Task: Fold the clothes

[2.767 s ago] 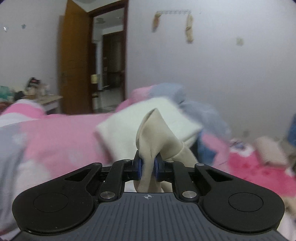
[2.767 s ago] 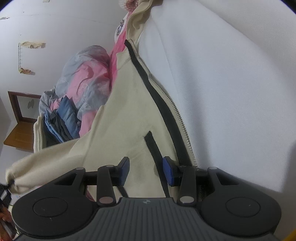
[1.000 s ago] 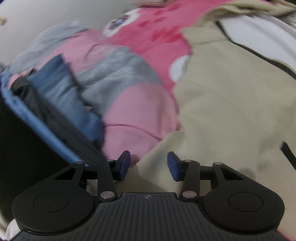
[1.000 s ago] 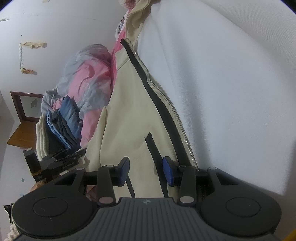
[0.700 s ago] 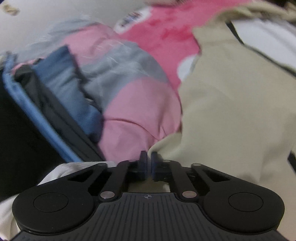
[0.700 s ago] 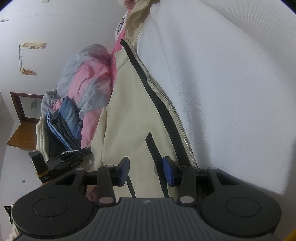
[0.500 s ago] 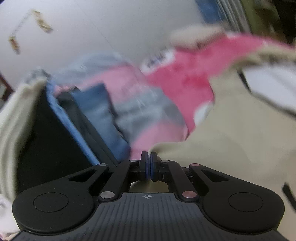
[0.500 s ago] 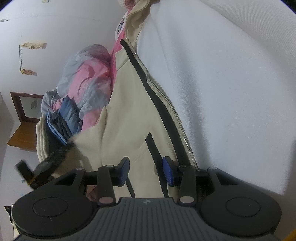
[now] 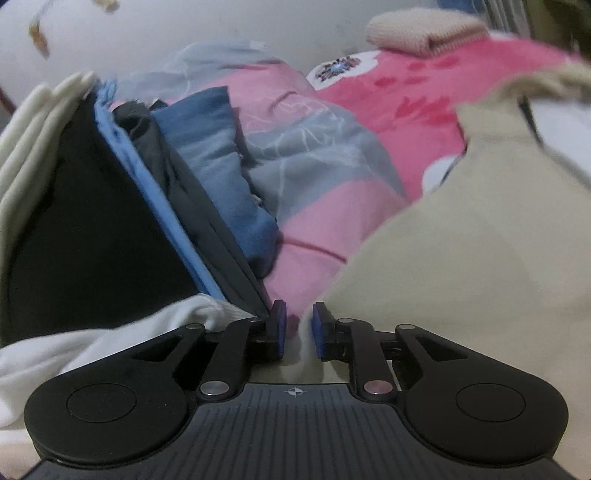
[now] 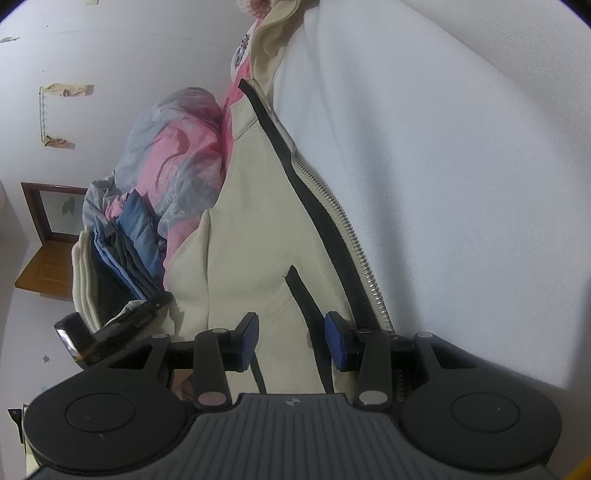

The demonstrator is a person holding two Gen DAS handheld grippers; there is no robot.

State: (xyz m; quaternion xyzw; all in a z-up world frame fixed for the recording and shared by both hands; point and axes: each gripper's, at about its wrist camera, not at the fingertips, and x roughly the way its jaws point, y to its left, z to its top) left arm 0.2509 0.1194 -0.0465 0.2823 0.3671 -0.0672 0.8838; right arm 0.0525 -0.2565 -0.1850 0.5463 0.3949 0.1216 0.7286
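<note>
A beige zip jacket [image 9: 461,240] lies spread on the bed with its white lining [image 10: 443,166] turned up. A black band with a metal zipper [image 10: 332,221] runs along its front, beside a black pocket trim [image 10: 303,295]. My left gripper [image 9: 298,328] is open by a narrow gap at the jacket's left edge, and a bit of that beige edge lies between the pads. In the right wrist view the left gripper [image 10: 110,328] shows at the jacket's side. My right gripper [image 10: 291,339] hangs open over the jacket's lower front, between pocket trim and zipper, holding nothing.
A stack of folded clothes [image 9: 129,166] in cream, black and blue stands left of the jacket. A pink and grey quilt [image 9: 314,147] is bunched behind it on a pink blanket [image 9: 406,85]. A knitted beige item [image 9: 421,33] lies by the wall.
The left gripper dropped a raised sleeve, came down to the jacket's side edge, closed there, and its jaws now stand slightly apart. The right gripper has stayed open and still.
</note>
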